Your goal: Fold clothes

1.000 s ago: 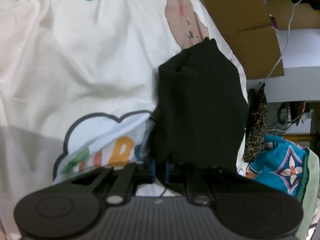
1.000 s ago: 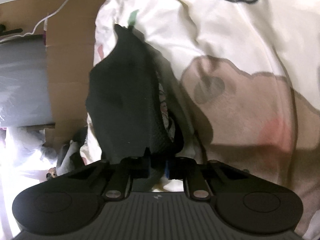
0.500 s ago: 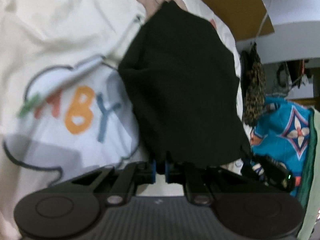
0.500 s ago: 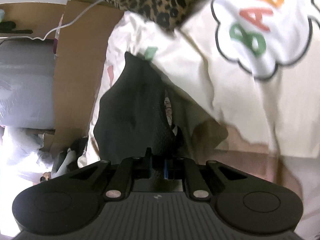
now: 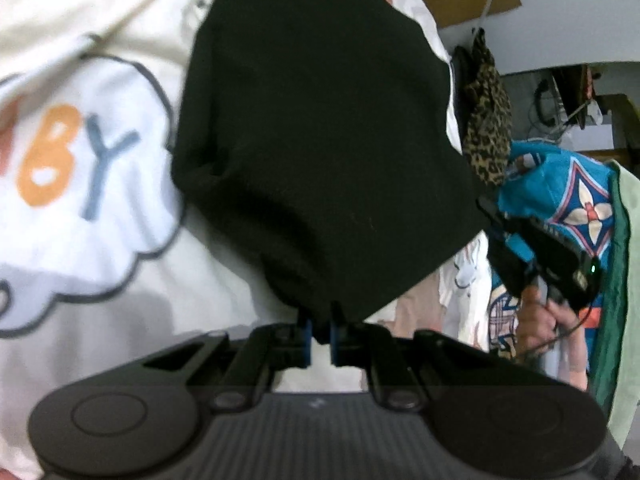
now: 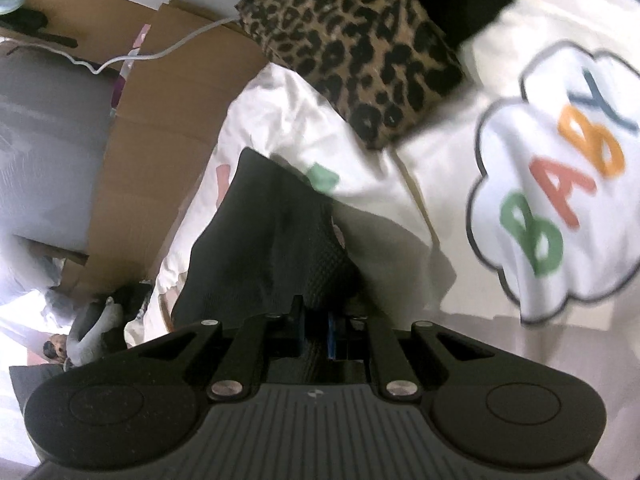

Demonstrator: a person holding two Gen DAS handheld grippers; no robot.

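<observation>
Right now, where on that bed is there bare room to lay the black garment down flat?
The open patch is the cream sheet between the leopard-print cloth and the white BABY cloud print, and on over the cloud itself. The far edge is crowded: the leopard cloth, then the turquoise patterned fabric piled past the bedside. The black garment hangs from both grippers' fingers.

Two wrist fisheyes, each angled steeply down close over its own tongs; shared: black garment (image 5: 320, 128), printed sheet (image 6: 360, 184), leopard-print cloth (image 6: 352, 40).
</observation>
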